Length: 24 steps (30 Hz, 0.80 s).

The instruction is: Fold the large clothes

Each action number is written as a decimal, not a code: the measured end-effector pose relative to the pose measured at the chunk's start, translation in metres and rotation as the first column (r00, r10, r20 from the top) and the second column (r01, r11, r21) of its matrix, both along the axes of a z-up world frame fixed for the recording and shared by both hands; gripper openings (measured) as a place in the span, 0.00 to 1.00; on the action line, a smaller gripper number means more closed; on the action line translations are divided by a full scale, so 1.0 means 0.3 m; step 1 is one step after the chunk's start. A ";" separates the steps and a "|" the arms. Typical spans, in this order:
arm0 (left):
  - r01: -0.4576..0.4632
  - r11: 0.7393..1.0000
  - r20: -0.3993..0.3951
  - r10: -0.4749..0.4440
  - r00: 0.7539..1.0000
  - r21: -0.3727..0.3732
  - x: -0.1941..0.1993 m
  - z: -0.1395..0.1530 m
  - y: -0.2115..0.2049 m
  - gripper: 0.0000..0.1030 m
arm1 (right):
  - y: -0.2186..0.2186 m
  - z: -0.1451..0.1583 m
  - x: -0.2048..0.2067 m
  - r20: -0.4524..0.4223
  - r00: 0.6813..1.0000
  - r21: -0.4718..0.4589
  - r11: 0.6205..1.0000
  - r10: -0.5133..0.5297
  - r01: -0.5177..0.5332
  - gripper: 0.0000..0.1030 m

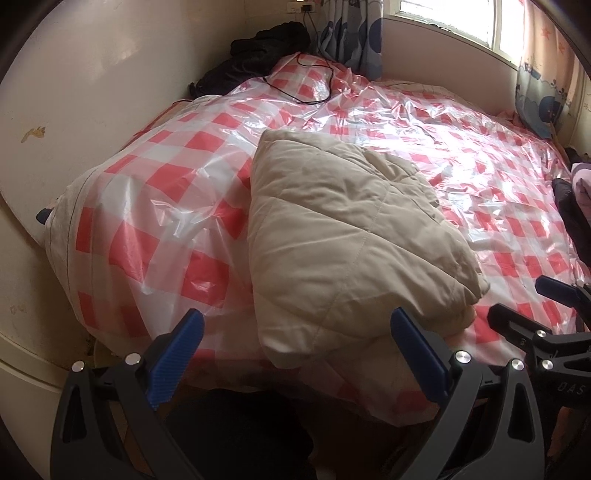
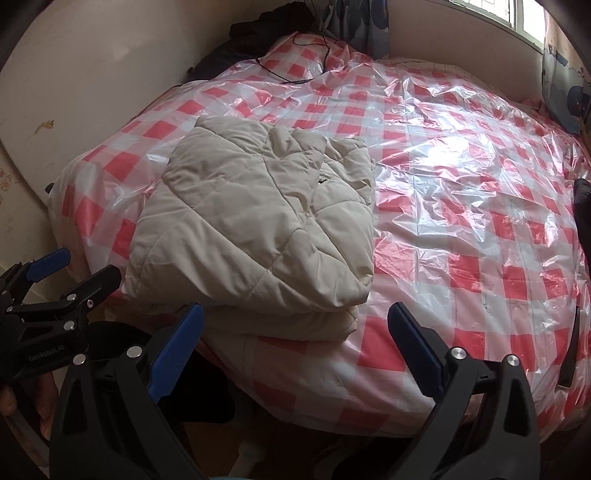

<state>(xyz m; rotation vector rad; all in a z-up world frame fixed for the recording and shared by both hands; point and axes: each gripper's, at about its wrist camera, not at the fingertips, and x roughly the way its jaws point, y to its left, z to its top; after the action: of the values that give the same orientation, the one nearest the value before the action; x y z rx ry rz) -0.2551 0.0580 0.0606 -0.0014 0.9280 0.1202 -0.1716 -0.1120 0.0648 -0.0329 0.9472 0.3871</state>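
Beige quilted jacket (image 1: 351, 236) folded on checked plastic sheet (image 2: 461, 206), both grippers (left (image 1: 295, 354), right (image 2: 295, 347)) apart, empty, just short of it

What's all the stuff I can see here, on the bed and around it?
Quilted jacket: one, beige, folded, near the bed's front edge.
Plastic sheet: one, red-and-white checked, covering the bed.
Cable: one, black, lying across the far end of the sheet.
Dark bundle: one, black, far corner by the wall.
Curtains: blue patterned, beside the window.
Window: one, bright, back wall.
Left gripper: one, black with blue pads, open, empty.
Right gripper: one, same colours, open, empty.
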 end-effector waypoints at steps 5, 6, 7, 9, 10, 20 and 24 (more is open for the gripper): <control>0.006 1.000 0.001 -0.006 1.000 -0.005 -0.013 0.005 -0.014 0.95 | 0.005 0.013 -0.016 0.008 1.000 -0.009 1.000 0.002 -0.002 0.93; 0.004 1.000 -0.003 -0.004 1.000 -0.008 -0.015 0.005 -0.016 0.95 | 0.005 0.013 -0.017 0.008 1.000 -0.010 1.000 0.001 -0.001 0.93; 0.001 1.000 -0.009 -0.001 1.000 -0.008 -0.015 0.005 -0.017 0.95 | 0.004 0.013 -0.017 0.007 1.000 -0.009 1.000 0.002 -0.002 0.93; 0.000 1.000 -0.001 0.000 1.000 -0.004 -0.019 0.008 -0.018 0.95 | 0.005 0.012 -0.018 0.006 1.000 -0.007 1.000 0.001 -0.001 0.93; 0.001 1.000 -0.001 -0.001 1.000 -0.006 -0.015 0.008 -0.016 0.95 | 0.005 0.013 -0.020 0.007 1.000 -0.008 1.000 0.001 0.000 0.93; 0.002 1.000 0.012 -0.002 1.000 -0.011 -0.022 0.014 -0.014 0.95 | 0.003 0.008 -0.028 0.008 1.000 -0.014 1.000 0.002 -0.001 0.93; 0.003 1.000 0.008 -0.003 1.000 -0.016 -0.022 0.011 -0.015 0.95 | 0.004 0.009 -0.030 0.007 1.000 -0.012 1.000 -0.001 0.001 0.93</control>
<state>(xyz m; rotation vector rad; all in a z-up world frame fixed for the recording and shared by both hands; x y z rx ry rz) -0.2617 0.0534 0.0640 -0.0155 0.9215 0.1099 -0.1807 -0.1107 0.0674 -0.0450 0.9422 0.3797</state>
